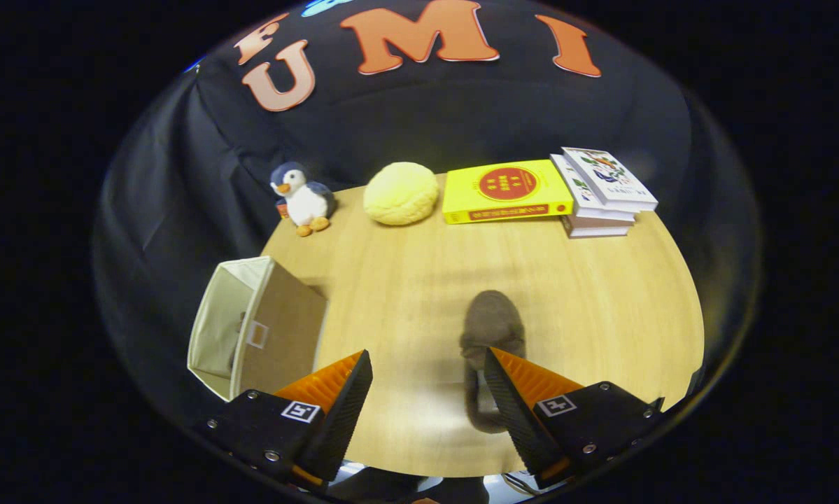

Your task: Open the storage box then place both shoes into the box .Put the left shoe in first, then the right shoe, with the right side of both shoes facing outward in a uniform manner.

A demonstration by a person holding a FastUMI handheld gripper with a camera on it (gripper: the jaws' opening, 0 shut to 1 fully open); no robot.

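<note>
A grey-brown shoe (492, 323) lies on the wooden table (601, 294), blurred, with its near end hidden behind my right fingertip (510, 371). My gripper (427, 355) is open above the table with bare wood between the fingers; the shoe is off to the right of the gap. A cream fabric storage box (279, 329) stands at the table's left edge, beside and just beyond my left finger, its top open. Something dark shows inside against its inner wall; I cannot tell what it is.
Along the table's far edge stand a plush penguin (303, 198), a yellow round cushion (399, 193), a yellow book (504, 190) and a stack of books (601, 192). Black cloth walls close in the back and left.
</note>
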